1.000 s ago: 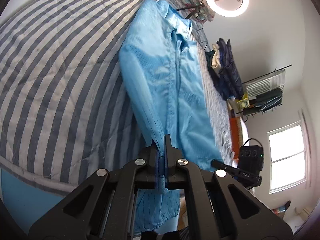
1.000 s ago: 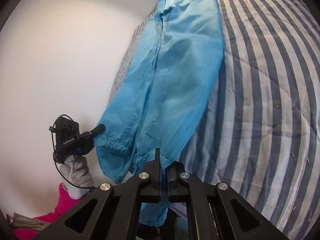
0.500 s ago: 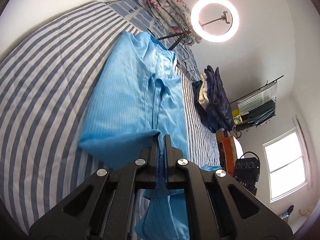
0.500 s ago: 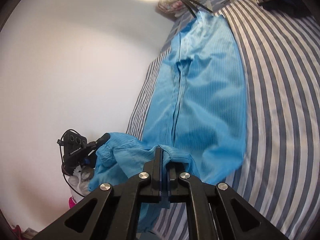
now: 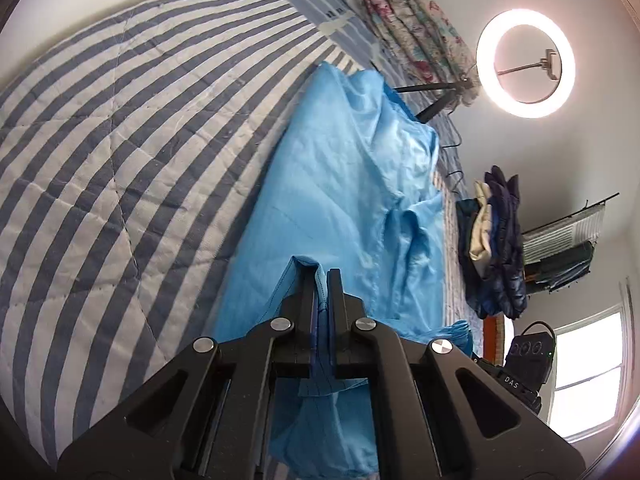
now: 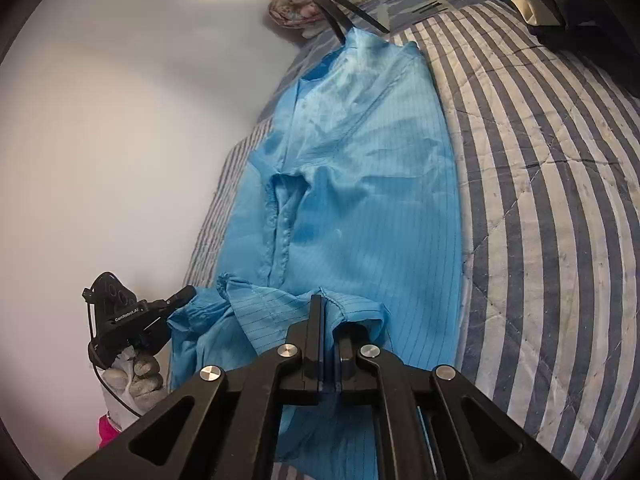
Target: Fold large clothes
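A large light-blue shirt [image 5: 344,200] lies lengthwise on the striped bed, collar at the far end; it also fills the right wrist view [image 6: 360,184]. My left gripper [image 5: 322,276] is shut on the shirt's bottom hem and holds it lifted above the shirt's lower half. My right gripper [image 6: 328,304] is shut on the other hem corner, also lifted over the body of the shirt. The left gripper [image 6: 180,300] shows in the right wrist view, beside an elastic cuff. Loose fabric hangs below both grippers.
The blue-and-white striped quilt [image 5: 120,160] covers the bed. A floral rolled blanket [image 5: 416,32] and a ring light [image 5: 526,64] on a tripod stand at the head. A pile of dark clothes [image 5: 496,248] lies at the bed's side. A window [image 5: 584,376] is beyond.
Both grippers have carried the shirt's bottom hem up and forward over the bed, toward the collar. The hanging lower part now lies doubled over the shirt's body.
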